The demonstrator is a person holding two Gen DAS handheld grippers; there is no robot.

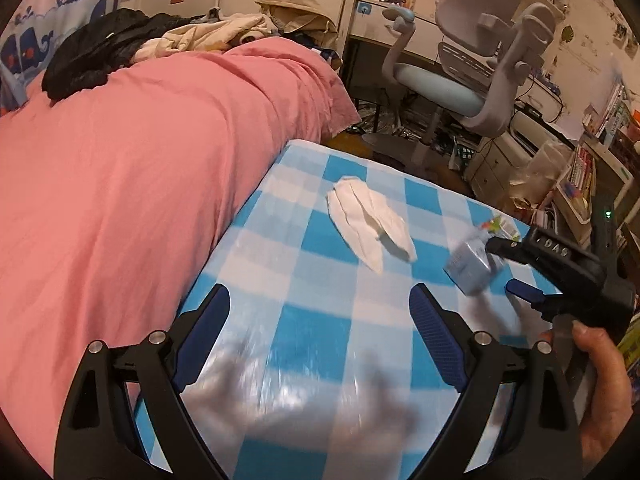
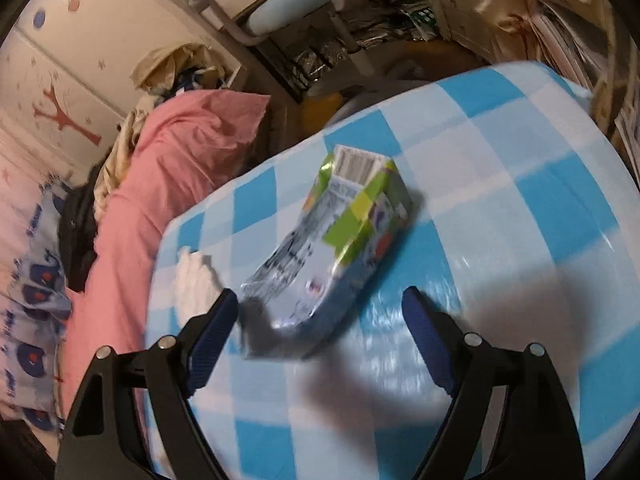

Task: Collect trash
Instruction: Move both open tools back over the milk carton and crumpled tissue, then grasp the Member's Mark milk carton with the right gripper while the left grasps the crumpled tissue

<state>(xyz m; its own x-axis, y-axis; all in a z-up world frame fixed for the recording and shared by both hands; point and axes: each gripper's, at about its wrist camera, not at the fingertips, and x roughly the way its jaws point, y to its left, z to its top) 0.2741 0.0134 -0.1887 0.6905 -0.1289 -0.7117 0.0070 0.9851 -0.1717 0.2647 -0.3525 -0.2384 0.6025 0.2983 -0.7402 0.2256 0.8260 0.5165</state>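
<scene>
A crumpled white tissue (image 1: 370,222) lies on the blue-and-white checked table (image 1: 304,320), ahead of my left gripper (image 1: 320,300), which stands open and empty above the cloth. To its right lies a flattened drink carton (image 1: 470,266), pale blue with green print. In the right wrist view the carton (image 2: 340,248) lies lengthways just ahead of my right gripper (image 2: 320,306), whose jaws stand wide and touch nothing. The tissue (image 2: 196,280) shows past the left finger (image 2: 212,328). In the left wrist view the right gripper (image 1: 504,268) reaches in beside the carton, held by a hand (image 1: 604,380).
A bed with a pink cover (image 1: 140,180) runs along the table's left edge, with dark and beige clothes (image 1: 120,44) piled at its far end. A grey and blue desk chair (image 1: 460,76) stands beyond the table. Cluttered shelves and a desk (image 1: 580,168) line the right side.
</scene>
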